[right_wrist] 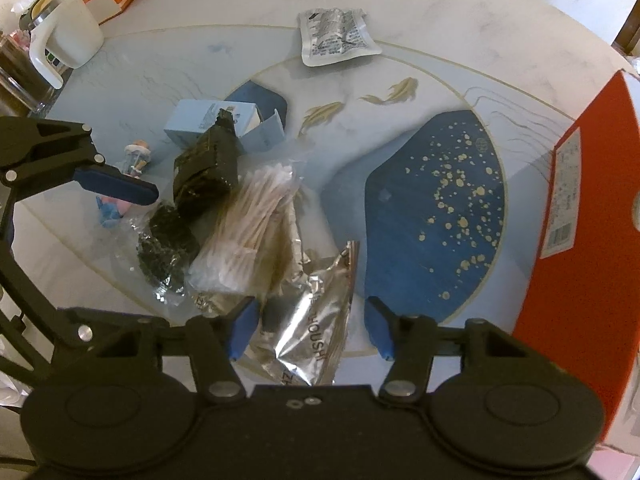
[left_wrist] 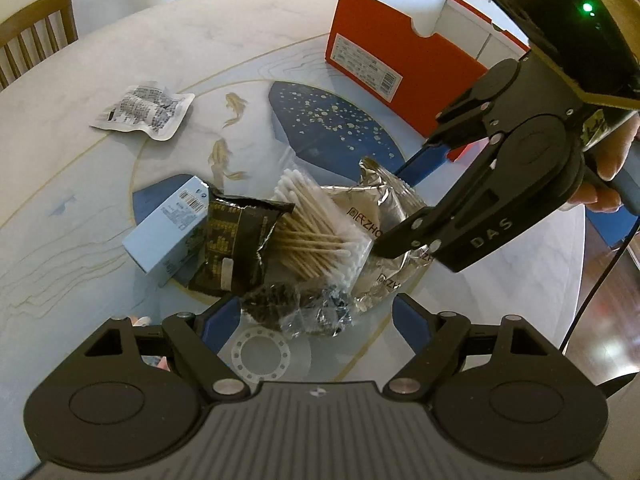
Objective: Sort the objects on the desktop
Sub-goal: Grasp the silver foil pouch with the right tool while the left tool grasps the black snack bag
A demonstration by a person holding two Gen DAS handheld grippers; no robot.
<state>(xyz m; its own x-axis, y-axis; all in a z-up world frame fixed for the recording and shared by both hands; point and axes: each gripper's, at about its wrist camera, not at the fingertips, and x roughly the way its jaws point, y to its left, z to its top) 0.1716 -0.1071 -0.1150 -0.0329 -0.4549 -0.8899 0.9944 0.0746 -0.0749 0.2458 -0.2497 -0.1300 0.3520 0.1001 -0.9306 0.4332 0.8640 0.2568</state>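
Both our grippers hang open-jawed over the heap at the middle of the round table [left_wrist: 100, 60]: our left gripper [left_wrist: 316, 320] spreads its blue-padded fingers above the near edge of the pile, while our right gripper [right_wrist: 310, 326] straddles the silver foil pouch [right_wrist: 316, 320] without closing on it. From the left wrist view we see that right gripper [left_wrist: 408, 200] reaching in from the right, a hand [left_wrist: 608, 176] on its grip, one blue finger just past the pouch's far corner and the other low over the foil; whether either touches it we cannot tell

Against the pouch lies a clear bag of cotton swabs [left_wrist: 316, 232], overlapping it. Next leftward comes a black snack packet [left_wrist: 236, 240], leaning on a pale blue carton [left_wrist: 168, 232]. A crumpled clear bag of dark contents [left_wrist: 296, 304] sits at the pile's near side, just beside our left gripper. In the right wrist view a small figurine [right_wrist: 136, 156] stands behind the left gripper's finger

Well apart from the heap, a white printed sachet [left_wrist: 144, 112] lies alone on the marbled top, and an orange shoebox [left_wrist: 400, 68] stands at the far right. A white jug [right_wrist: 68, 40] and a wooden chair [left_wrist: 36, 32] mark the table's edges
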